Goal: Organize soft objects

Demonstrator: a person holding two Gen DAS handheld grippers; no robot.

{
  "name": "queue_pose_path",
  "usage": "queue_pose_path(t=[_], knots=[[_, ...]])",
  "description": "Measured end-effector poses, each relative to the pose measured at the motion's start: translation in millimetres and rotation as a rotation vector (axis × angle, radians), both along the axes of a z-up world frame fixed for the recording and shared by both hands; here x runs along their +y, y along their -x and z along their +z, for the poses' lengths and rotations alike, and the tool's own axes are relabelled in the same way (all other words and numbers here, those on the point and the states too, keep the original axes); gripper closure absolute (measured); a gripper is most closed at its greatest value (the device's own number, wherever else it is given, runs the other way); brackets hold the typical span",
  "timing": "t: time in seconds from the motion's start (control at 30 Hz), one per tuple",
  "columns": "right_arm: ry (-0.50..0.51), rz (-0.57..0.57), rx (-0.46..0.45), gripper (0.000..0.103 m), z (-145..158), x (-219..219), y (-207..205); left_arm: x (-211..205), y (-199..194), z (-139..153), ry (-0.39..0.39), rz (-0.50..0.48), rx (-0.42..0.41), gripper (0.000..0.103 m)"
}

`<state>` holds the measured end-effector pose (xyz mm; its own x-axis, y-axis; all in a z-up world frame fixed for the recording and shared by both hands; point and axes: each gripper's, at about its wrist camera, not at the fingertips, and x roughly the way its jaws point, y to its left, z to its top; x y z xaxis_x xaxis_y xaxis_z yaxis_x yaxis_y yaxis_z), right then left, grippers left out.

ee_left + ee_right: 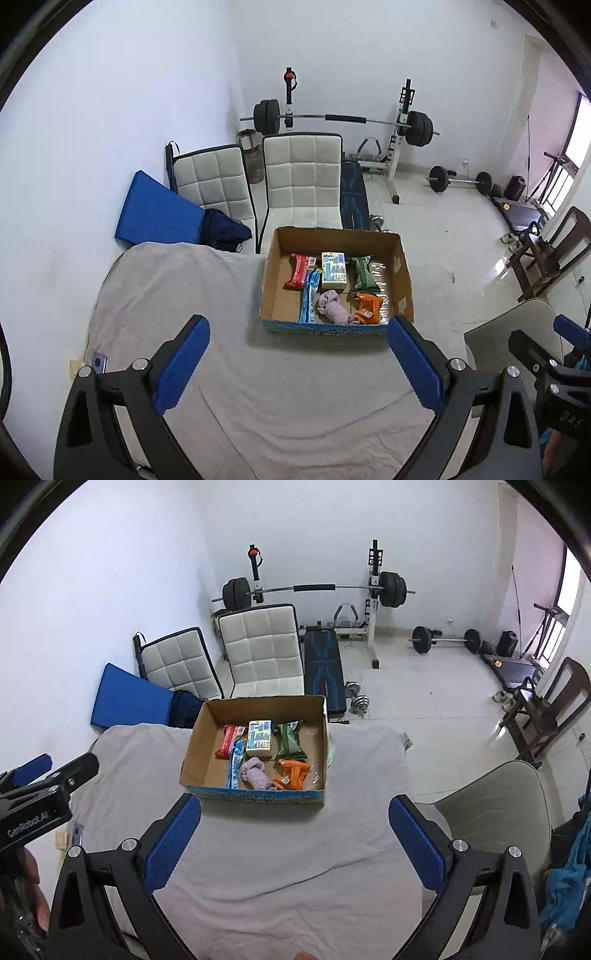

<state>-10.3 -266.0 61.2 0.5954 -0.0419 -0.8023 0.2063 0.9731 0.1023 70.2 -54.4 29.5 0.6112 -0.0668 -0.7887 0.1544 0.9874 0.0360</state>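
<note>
White walls and a pale tiled floor frame a home gym, with a barbell rack (343, 122) at the back and two white padded chairs (303, 177) pushed up behind a table covered by a grey cloth (295, 387). On the far part of that cloth sits an open cardboard box (400, 273), and all the soft things lie inside it: a red packet (300, 271) at the back left, a pale yellow sponge pack (333, 270) beside it, a green packet (362, 274) to the right of that, a long blue packet (308, 295) running toward the front wall, a rolled lilac cloth (334, 307) in the front middle, and an orange packet (367, 308) just right of the cloth. From the right wrist camera the same box (194, 753) shows the same layout. The left gripper (295, 369) hangs above the bare cloth near the box's front, its blue-padded fingers (181, 365) spread wide with nothing between them. The right gripper (293, 843) is likewise spread wide and empty over the cloth, well short of the box. A grey chair (495, 812) stands at the table's right side, and a dark wooden chair (546, 709) stands farther off by the window.
</note>
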Motion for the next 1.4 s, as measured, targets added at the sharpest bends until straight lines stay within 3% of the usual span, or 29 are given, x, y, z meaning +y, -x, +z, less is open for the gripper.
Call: queue_pose_path(t=[0.07,0.73,1.4], knots=[[0.01,-0.01,-0.002,0.0,1.0,-1.4,-1.9,-2.0,-1.2,-1.1,-0.006,0.001,-0.005,0.0],[0.064,-0.013,-0.014,0.0,-10.6,2.1,-42.5,-5.0,-15.0,-13.7,-0.042,0.028,-0.013,0.0],[0.071,-0.001,-0.001,0.0,-26.9,3.4,-49.8,-9.4,-19.8,-24.5,-0.036,0.022,0.013,0.0]])
